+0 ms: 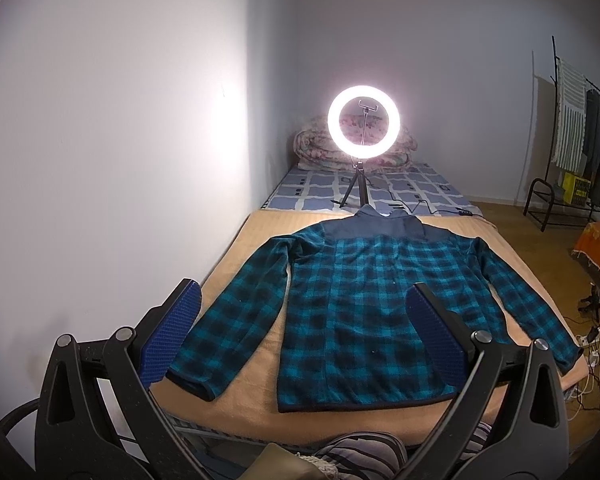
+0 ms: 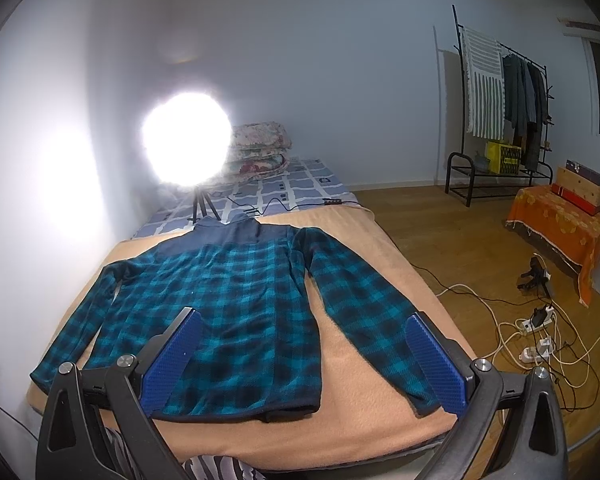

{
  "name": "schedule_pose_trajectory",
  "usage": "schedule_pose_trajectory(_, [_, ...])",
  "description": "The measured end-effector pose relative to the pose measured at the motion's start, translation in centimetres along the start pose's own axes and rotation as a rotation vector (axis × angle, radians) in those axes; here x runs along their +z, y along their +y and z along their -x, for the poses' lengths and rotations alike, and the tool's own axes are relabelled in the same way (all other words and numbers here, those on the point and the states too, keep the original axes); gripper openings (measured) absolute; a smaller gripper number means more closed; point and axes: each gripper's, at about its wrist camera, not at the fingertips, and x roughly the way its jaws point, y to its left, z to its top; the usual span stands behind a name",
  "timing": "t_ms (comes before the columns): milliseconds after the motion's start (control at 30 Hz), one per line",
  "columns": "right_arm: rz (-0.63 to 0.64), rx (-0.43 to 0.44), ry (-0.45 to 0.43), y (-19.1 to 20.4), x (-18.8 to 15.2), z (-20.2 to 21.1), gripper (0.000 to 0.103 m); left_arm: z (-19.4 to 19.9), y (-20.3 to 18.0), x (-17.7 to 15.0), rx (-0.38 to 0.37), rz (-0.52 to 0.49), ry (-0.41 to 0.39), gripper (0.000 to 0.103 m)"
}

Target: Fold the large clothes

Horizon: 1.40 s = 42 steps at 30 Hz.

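— One shirt, teal and black plaid with a dark blue yoke and collar, lies spread flat on a tan blanket. Where exactly do you see it?

— Front-down or front-up I cannot tell, but it lies with the collar toward the far end of the bed and the hem at the near edge. Both sleeves angle out and down beside the body, cuffs resting on the blanket.

— And the tongs?

— Both sets stand apart, gripping nothing. The left gripper hovers over the near edge — its left blue pad shows beside the shirt's left sleeve, its right pad over the lower body of the shirt. From the pictures I cannot tell whether either pad touches the cloth.

— The other one?

— The right gripper is likewise wide open, one pad over the shirt's lower body, the other above the right sleeve near its cuff.

— What lies beyond the shirt?

— Past the collar, a blue-and-white patterned sheet covers the rest of the bed. A lit ring light on a small tripod stands on it, just behind the collar, with a black cable trailing to the right. Folded floral bedding is stacked against the far wall.

— And off the bed?

— On the wooden floor to the right: a black clothes rack with hanging garments, a low piece of furniture under an orange cloth, and a tangle of white and black cords with power strips.
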Motion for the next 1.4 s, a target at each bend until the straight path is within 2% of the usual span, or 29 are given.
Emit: schedule_pose_trajectory(1400, [0.01, 0.002, 0.001, 0.55, -0.03, -0.1, 0.103, 0.4, 0.58, -0.91, 0.027, -0.003, -0.015, 0.103])
